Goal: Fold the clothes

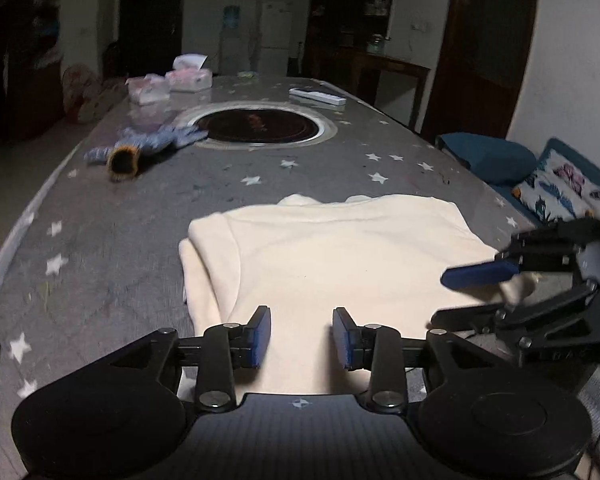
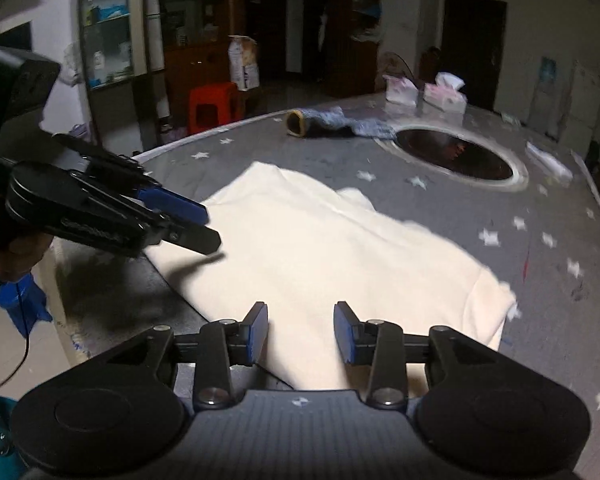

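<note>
Left gripper (image 1: 301, 336): my jaws stand partly apart over the near hem, gripping nothing.
Right gripper (image 2: 301, 332): same gap, empty, at the near right edge.
Garment (image 1: 340, 256): cream, folded flat on the table (image 1: 100, 240), directly ahead of and below both sets of fingers.
Long axis: I judge it crosswise, gripper to gripper.
Nearer hand: neither; both sit about level at the hem.
Beyond: a blue cloth (image 1: 140, 148), well apart.
</note>
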Demonstrator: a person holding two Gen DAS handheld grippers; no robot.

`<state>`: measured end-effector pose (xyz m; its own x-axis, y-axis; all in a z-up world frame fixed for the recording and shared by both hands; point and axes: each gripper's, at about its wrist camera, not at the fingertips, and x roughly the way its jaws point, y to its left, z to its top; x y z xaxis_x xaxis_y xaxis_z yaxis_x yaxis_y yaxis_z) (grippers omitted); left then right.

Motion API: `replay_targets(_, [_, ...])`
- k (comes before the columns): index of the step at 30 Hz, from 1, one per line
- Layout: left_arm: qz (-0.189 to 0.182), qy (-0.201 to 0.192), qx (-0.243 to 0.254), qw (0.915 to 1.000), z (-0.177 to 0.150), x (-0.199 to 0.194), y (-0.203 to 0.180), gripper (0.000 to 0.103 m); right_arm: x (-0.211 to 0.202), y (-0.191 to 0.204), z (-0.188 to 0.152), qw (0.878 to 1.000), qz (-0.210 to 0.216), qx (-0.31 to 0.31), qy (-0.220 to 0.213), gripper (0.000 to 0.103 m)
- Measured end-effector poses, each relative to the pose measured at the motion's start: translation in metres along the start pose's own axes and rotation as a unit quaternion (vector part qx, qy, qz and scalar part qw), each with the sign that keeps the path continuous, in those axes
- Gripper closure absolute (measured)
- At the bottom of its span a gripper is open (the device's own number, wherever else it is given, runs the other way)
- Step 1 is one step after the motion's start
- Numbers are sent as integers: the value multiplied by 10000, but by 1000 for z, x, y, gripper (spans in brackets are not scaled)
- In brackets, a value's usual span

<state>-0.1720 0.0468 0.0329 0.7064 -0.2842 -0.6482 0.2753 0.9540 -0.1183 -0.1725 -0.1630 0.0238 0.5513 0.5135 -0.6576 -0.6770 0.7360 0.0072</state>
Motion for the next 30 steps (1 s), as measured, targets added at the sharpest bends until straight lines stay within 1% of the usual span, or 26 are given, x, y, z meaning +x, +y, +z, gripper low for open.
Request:
replay_targets(1, [2,-12,-26,10000,0,-1,1,65,1,0,-1,10000,2,12,5,66])
replay_targets(3, [47,-78,-73,9999,0,-5,2,60,-2,1,-1,10000,-12,15,-72,65])
replay_targets(4, [78,-120,-107,9998,1,-7,3,59,-5,1,0,9999,-22,35,-131,62])
replay_targets(5, [103,-148,-162,9997,1,-8,5,59,-7,0,1,9998,-36,69,-201,56])
replay_targets(6, [120,-159,-227,9995,1,-8,8,59,-8,-2,2,9996,-68,95,-256,54])
replay_targets(8, [180,-97,-354,9992,1,-5,14,59,-5,-6,2,9995,-132,162,-235,52])
replay_targets(10, [241,4,-430,9988,-1,-1,18,59,2,-9,-1,9995,-137,259,-121,52])
replay_targets(12, [239,42,-498,9985,-3,0,21,59,5,-11,-4,9994,-133,321,-85,52])
replay_targets(13, [219,53,-531,9983,-3,0,22,58,4,-11,-4,9993,-125,326,-99,48])
replay_targets(14, [203,79,-564,9982,-3,1,23,56,4,-11,-3,9993,-120,328,-112,41])
replay_targets(15, [187,104,-596,9980,-3,2,24,55,3,-10,-2,9993,-115,330,-126,38])
replay_targets(18, [150,123,-666,9976,-4,3,25,51,5,-10,-2,9993,-136,348,-84,34])
replay_targets(21, [126,133,-717,9973,-4,2,25,48,7,-9,-4,9992,-122,381,-53,27])
replay_targets(23, [114,139,-745,9971,-3,2,26,47,9,-7,-3,9993,-103,359,-46,20])
replay_targets(26, [66,128,-805,9966,-2,1,27,42,11,-3,-3,9994,-103,343,-40,16])
replay_targets(28, [70,102,-816,9966,-1,-1,27,41,13,-3,-4,9993,-77,354,-48,12])
replay_targets(29, [78,87,-816,9966,-1,-2,27,39,13,-2,-4,9993,-58,368,-53,9])
replay_targets(30, [86,71,-816,9966,0,-3,27,34,14,-2,-4,9993,-40,374,-56,8])
